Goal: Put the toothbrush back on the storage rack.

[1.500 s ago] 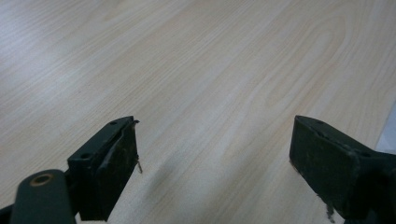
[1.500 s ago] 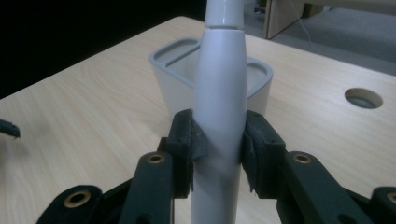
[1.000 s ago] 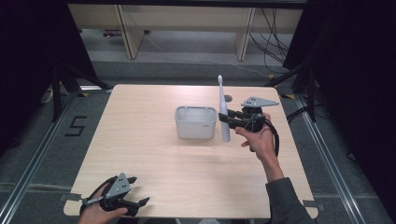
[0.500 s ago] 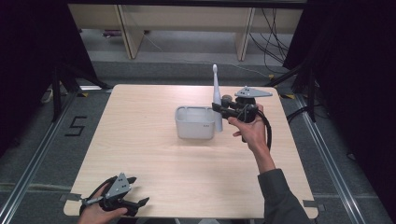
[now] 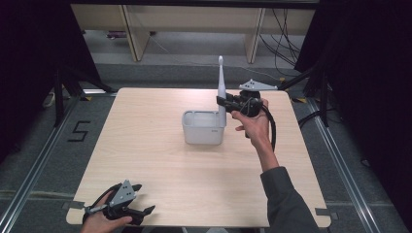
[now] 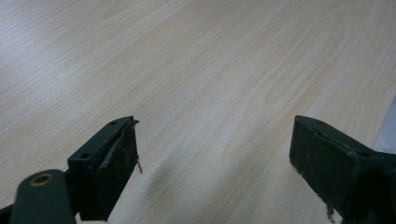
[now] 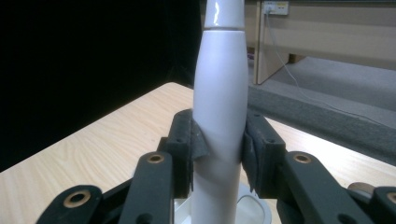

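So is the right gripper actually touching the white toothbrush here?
Touching. In the right gripper view both pads of the right gripper press against the white toothbrush handle, with no gap on either side.

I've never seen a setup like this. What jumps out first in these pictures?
Most striking is the tall white toothbrush-like wand, held upright by the right gripper, its lower end at the right edge of the white box near the middle of the wooden table. The left gripper rests open at the table's near left corner, holding nothing.
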`<state>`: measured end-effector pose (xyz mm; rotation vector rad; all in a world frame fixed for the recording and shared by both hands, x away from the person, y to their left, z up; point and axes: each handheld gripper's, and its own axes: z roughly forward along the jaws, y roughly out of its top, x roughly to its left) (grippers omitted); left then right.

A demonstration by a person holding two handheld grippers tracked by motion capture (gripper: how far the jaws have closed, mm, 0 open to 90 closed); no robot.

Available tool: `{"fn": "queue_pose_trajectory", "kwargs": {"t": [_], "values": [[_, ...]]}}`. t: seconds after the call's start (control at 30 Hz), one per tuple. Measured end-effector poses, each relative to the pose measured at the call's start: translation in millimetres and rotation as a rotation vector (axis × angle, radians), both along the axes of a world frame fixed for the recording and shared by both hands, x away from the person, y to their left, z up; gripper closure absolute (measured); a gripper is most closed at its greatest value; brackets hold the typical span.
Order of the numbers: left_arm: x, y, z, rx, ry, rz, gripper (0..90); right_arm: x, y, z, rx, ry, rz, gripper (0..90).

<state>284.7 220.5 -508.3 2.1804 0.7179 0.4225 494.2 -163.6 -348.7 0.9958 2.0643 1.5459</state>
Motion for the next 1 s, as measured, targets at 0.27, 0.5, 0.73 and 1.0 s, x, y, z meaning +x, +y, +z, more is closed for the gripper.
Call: {"fn": "queue_pose_trajectory", "kwargs": {"t": [0.27,0.5,0.73,1.0], "values": [[-0.8,-0.6,-0.2,-0.011,-0.004,0.006,14.7,16.7,8.6,-6.4,0.007,0.013,-0.024,66.7],[-0.8,0.3,1.7,0.000,0.001,-0.007,14.7,24.4,13.7,-13.9,-0.013,0.018,-0.048,66.7],[-1.2,-0.7,0.2,-0.015,-0.002,0.004,14.7,29.2,11.1,-23.5,-0.022,0.007,-0.075,66.6],[-1.6,-0.5,-0.1,-0.015,0.000,0.003,14.7,30.0,13.8,-33.4,-0.014,0.035,-0.074,66.5]]}}
